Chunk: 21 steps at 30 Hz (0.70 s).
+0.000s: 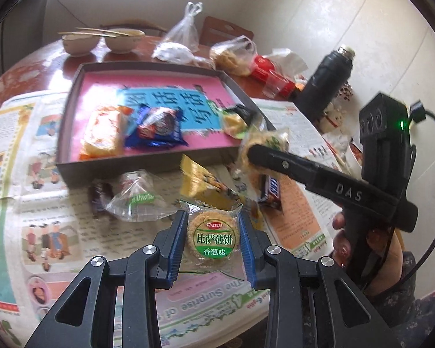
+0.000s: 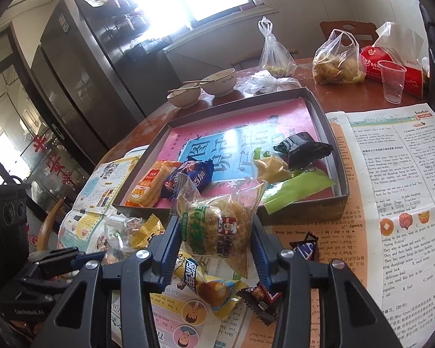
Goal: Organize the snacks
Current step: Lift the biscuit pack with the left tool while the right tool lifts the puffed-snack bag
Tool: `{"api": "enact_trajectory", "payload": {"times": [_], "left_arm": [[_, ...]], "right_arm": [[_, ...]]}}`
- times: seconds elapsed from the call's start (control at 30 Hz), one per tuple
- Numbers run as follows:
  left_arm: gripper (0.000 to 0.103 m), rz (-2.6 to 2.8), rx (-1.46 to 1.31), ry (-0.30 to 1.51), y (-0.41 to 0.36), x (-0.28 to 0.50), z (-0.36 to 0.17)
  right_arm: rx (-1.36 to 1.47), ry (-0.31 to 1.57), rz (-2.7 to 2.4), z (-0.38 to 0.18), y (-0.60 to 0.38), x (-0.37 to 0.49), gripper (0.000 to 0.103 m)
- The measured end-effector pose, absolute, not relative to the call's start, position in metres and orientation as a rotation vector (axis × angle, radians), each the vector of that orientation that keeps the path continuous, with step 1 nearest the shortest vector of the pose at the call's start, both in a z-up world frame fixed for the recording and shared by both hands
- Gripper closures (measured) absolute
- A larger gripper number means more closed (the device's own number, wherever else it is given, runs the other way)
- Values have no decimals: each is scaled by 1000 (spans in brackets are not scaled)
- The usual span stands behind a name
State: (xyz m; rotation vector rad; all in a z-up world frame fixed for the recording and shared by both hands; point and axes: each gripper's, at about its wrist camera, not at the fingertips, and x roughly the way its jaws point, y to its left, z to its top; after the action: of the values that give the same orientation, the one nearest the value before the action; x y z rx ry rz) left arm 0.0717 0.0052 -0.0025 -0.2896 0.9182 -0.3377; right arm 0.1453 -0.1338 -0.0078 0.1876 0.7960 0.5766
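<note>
The left gripper (image 1: 213, 233) has its 2 blue pads pressed on the sides of a round cracker pack (image 1: 213, 236), lifted just above the newspaper (image 1: 72, 232). The right gripper (image 2: 216, 232) is closed on a crumbly cake packet (image 2: 217, 226) near the front wall of the box (image 2: 304, 211), probably to drop it inside, where 4 snacks lie already.

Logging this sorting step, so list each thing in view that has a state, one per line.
Left gripper: shut on round green-labelled cracker pack, low over the newspaper.
Right gripper: shut on clear-wrapped crumbly cake pack, lifted near the box.
Shallow brown cardboard box with pink liner: open, partly filled.
Blue-wrapped biscuit pack: inside the box.
Snickers bar: outside the box, on newspaper.
Clear plastic cup: upright.
</note>
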Motion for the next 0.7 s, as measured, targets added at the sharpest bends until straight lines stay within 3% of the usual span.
{"api": "enact_trajectory", "payload": {"times": [0.23,0.7], "left_arm": [[67,-357,-286,967,-6,75,-17],[67,-289,-284,834,14,78,21]], "right_arm": [[192,790,578,-7,-136,145,57],[175,739,579,7,-134,141,57]]}}
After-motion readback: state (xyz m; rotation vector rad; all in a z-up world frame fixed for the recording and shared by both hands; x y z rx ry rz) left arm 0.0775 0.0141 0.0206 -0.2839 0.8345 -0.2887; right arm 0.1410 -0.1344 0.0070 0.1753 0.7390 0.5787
